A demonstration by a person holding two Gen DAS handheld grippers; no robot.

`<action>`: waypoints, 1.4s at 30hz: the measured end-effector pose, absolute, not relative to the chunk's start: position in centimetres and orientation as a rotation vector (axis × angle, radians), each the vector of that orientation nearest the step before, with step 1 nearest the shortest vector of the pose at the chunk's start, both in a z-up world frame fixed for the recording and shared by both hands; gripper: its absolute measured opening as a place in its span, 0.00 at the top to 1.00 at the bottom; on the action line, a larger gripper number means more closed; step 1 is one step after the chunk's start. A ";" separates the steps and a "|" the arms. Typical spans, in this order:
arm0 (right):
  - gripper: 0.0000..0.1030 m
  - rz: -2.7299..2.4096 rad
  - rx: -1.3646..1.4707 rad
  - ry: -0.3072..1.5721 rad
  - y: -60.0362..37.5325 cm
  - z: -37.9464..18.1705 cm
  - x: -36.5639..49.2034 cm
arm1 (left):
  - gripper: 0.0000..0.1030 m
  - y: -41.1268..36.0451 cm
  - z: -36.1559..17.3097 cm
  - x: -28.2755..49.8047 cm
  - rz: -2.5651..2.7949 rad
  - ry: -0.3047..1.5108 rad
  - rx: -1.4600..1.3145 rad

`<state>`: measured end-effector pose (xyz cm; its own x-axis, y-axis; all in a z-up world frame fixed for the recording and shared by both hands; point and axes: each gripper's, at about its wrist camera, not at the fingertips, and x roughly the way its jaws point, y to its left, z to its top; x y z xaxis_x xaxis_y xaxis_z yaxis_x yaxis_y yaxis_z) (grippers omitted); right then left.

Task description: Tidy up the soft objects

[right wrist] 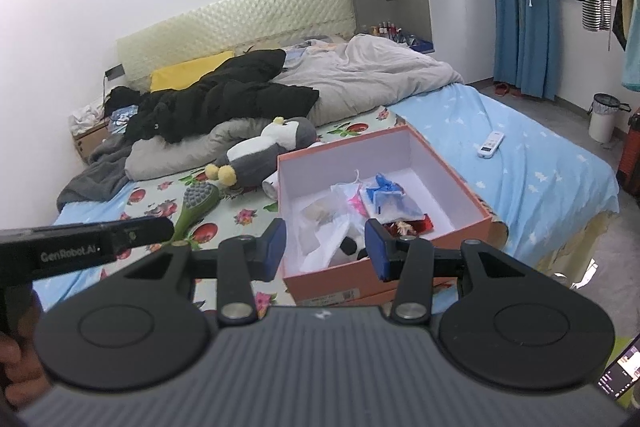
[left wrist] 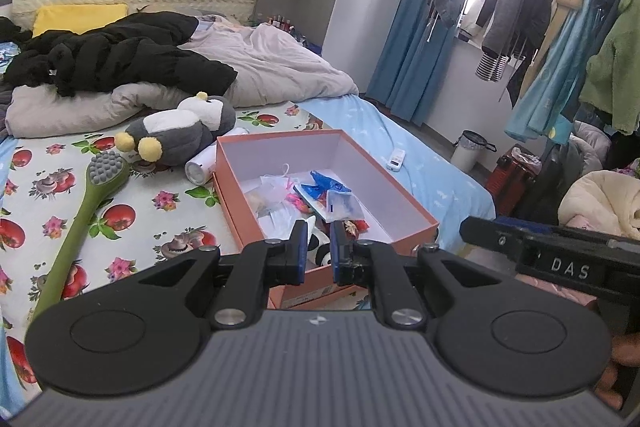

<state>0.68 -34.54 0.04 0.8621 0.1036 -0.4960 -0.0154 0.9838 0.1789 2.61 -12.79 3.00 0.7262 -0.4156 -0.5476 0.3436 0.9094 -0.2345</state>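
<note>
An open orange box (left wrist: 240,203) (right wrist: 460,163) sits on the bed and holds several small soft items and plastic bags, among them a blue bag (left wrist: 326,183) (right wrist: 384,187) and a black-and-white plush (left wrist: 320,247) (right wrist: 348,245) at its near end. A grey penguin plush (left wrist: 180,131) (right wrist: 264,151) lies on the bed behind the box. My left gripper (left wrist: 319,251) hovers over the box's near end, jaws a little apart and empty. My right gripper (right wrist: 326,247) is open and empty above the same end.
A green long-handled brush (left wrist: 80,211) (right wrist: 196,207) lies left of the box. A white bottle (left wrist: 200,167) lies between penguin and box. A black jacket (left wrist: 120,55) and grey duvet (left wrist: 280,63) fill the bed's head. A remote (right wrist: 491,143) lies on the blue sheet.
</note>
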 end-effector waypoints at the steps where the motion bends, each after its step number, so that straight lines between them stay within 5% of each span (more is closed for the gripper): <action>1: 0.55 0.061 0.161 0.529 -34.4 -0.1 0.7 | 0.87 -12.7 3.0 2.4 -0.419 0.630 -0.120; 31: 0.55 0.037 0.164 0.542 -35.4 -1.1 0.8 | 0.86 -13.0 2.8 2.5 -0.389 0.642 -0.111; 37: 0.55 0.023 0.157 0.535 -35.6 -1.2 0.8 | 0.57 -12.8 2.6 2.9 -0.397 0.643 -0.121; 39: 0.55 0.016 0.157 0.539 -35.8 -1.3 0.9 | 0.40 -12.7 2.7 2.9 -0.394 0.635 -0.111; 41: 0.47 0.013 0.165 0.543 -36.0 -1.4 1.1 | 0.28 -12.9 2.7 3.1 -0.371 0.636 -0.089; 42: 0.33 0.012 0.167 0.543 -36.1 -1.5 1.2 | 0.21 -12.9 2.7 3.3 -0.364 0.639 -0.090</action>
